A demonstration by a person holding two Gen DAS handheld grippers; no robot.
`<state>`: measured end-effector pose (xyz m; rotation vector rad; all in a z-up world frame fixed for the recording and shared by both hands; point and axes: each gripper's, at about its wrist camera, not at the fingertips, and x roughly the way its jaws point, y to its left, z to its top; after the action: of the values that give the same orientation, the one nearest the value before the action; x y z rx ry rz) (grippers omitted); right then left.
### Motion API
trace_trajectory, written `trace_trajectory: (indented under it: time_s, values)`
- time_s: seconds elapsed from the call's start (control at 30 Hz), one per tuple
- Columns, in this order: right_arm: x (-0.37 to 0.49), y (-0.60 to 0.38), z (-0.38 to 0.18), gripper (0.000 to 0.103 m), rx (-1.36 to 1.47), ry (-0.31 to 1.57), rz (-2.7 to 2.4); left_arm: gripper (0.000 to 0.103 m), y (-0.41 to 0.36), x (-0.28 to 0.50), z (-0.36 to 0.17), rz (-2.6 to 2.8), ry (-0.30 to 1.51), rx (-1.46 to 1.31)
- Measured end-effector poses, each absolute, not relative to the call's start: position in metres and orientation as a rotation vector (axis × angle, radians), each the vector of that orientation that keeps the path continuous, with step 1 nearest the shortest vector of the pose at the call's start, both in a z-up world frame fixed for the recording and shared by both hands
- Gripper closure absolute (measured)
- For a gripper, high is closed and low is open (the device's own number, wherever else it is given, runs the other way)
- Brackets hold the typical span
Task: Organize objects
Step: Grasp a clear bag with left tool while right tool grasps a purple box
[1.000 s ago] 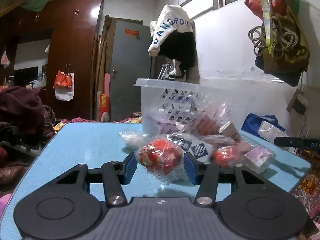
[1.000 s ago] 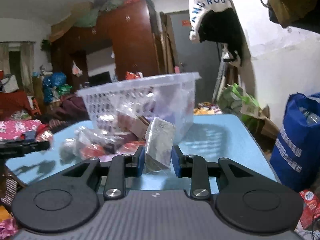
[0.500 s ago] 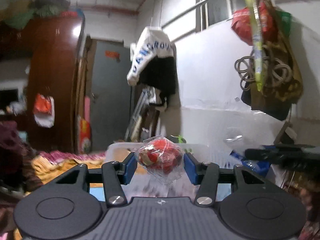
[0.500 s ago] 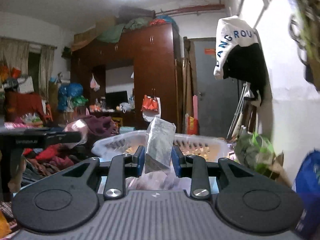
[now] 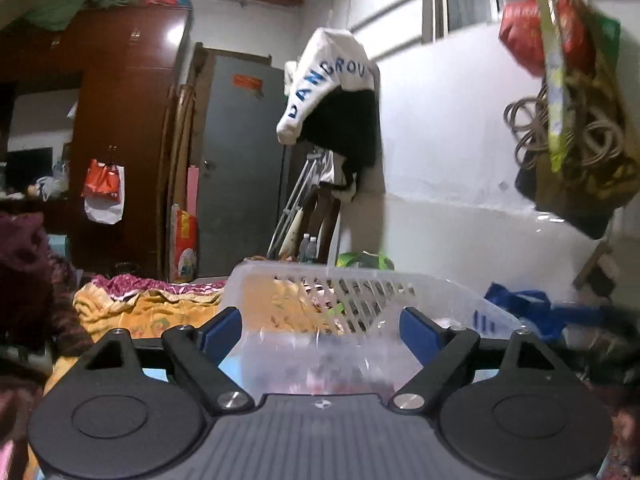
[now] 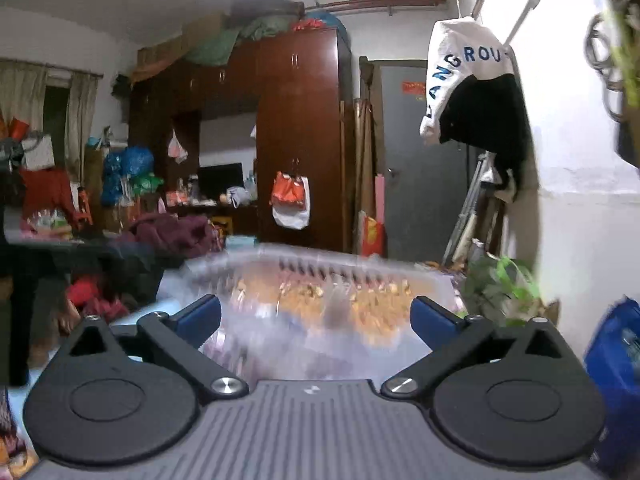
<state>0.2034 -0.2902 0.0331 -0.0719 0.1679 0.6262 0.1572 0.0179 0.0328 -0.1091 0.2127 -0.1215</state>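
Note:
A clear plastic slotted basket [image 5: 360, 288] stands just ahead of and below both grippers; it also shows, blurred, in the right wrist view [image 6: 328, 276]. My left gripper [image 5: 322, 330] is open and empty above the basket's near rim. My right gripper [image 6: 316, 318] is open and empty above the basket too. The basket's contents are a blur; pinkish and orange shapes show inside. The red packet and the grey packet are not clearly seen.
A white wall [image 5: 452, 152] with hanging bags [image 5: 572, 128] is on the right. A blue bag [image 6: 616, 368] sits at the far right. A dark wardrobe [image 6: 296, 140], a grey door [image 5: 240, 160] and piled clothes [image 6: 172, 232] lie beyond.
Both grippers opened wide above the basket. The red packet has left the left gripper and the grey packet has left the right gripper. Both views dipped slightly toward the basket.

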Motion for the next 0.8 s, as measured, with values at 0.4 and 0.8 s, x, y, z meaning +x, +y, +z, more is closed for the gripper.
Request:
trace_trajectory:
  time_s: [0.4,0.8]
  values:
    - [0.169,-0.281,-0.053,0.0,-0.064,0.315,0.588,0.018,0.02,0.122,-0.047,-0.066,0.415,-0.099]
    - [0.16,-0.282,-0.06,0.024,-0.05,0.327,0.63,0.044,0.001,0.126,-0.054,-0.047,0.456,0.013]
